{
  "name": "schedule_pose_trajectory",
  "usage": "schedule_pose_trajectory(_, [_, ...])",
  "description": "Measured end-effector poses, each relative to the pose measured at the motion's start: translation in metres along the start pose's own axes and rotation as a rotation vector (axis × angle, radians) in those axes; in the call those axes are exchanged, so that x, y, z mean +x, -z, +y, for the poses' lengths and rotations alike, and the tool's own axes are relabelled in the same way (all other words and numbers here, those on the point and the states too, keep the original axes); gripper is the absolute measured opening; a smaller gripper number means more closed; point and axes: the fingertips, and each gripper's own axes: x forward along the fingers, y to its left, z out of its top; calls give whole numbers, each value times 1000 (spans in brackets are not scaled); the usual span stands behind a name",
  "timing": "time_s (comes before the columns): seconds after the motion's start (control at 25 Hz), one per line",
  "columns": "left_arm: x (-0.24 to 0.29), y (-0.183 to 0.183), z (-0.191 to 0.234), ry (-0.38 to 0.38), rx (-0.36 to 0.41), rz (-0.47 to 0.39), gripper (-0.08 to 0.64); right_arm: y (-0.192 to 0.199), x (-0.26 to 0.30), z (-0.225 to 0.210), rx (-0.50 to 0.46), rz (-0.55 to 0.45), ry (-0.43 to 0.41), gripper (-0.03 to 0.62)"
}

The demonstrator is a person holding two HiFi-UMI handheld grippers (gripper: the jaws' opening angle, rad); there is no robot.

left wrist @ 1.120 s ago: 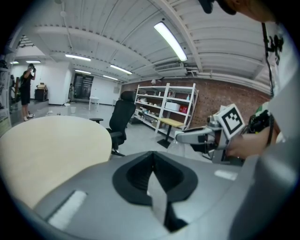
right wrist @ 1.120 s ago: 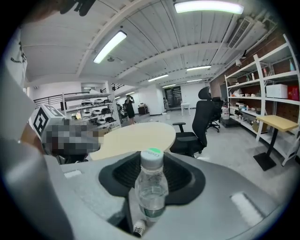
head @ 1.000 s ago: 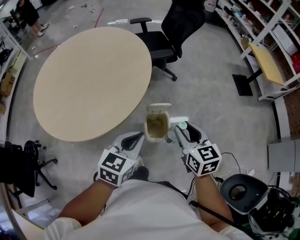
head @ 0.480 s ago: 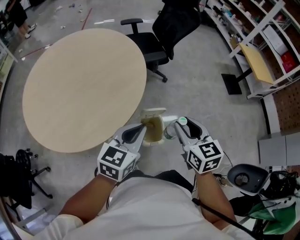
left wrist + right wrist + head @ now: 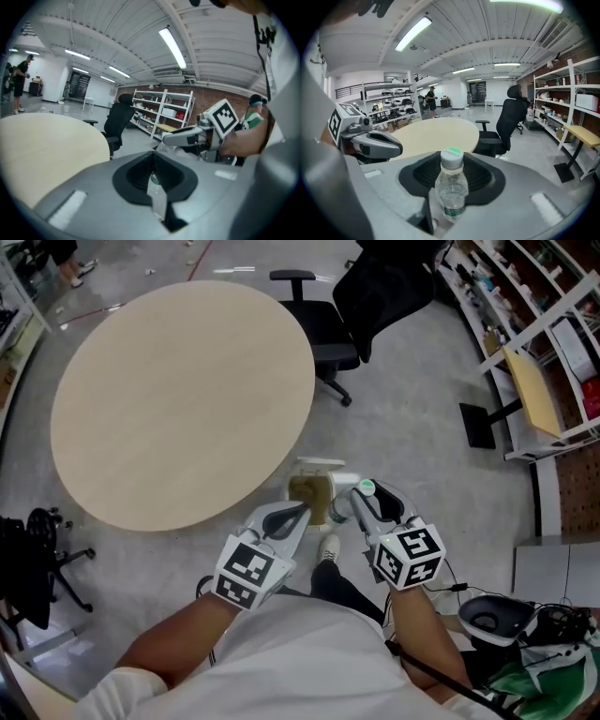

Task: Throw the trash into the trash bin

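Observation:
A small beige trash bin (image 5: 311, 495) with its lid flipped up stands on the floor beside the round table. My right gripper (image 5: 349, 505) is shut on a clear plastic bottle (image 5: 451, 190) with a green cap (image 5: 366, 487), held upright just right of the bin. My left gripper (image 5: 292, 517) reaches to the bin's left rim, its jaws closed on a thin clear wrapper with green print (image 5: 156, 199). In the left gripper view the right gripper (image 5: 185, 136) shows across from it.
A round light wooden table (image 5: 178, 390) fills the left. A black office chair (image 5: 375, 296) stands behind it. White shelving (image 5: 544, 343) lines the right. Cables and a dark seat (image 5: 487, 615) lie at my right, a shoe (image 5: 328, 546) below the bin.
Both grippers have shifted across the floor with the person. The left gripper's tip has come closer to the bin's left rim. The bottle stays gripped at the bin's right.

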Motion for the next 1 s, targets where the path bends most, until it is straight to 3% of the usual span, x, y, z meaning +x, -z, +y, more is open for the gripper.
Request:
schedule_pose_trajectory(0.16, [3,20,1,-42,-30,35,8,1,15,2,-26,14,-64,150])
schedule_pose_trajectory(0.4, [12,30,19,-193,-92,51,8,9,33,-14,-44,26,-151,150])
schedule_pose_trajectory(0.56, [22,57,24,-239,-109,132,8,32,44,-30,-8,48,-200,150])
schedule_pose_trajectory(0.72, [36,73,40,-324,-152,155,8,59,64,-41,27,97,-258,150])
schedule_pose_trajectory(1.0, [65,109,54,-354,-202,203,8,98,109,-34,-57,158,-355,150])
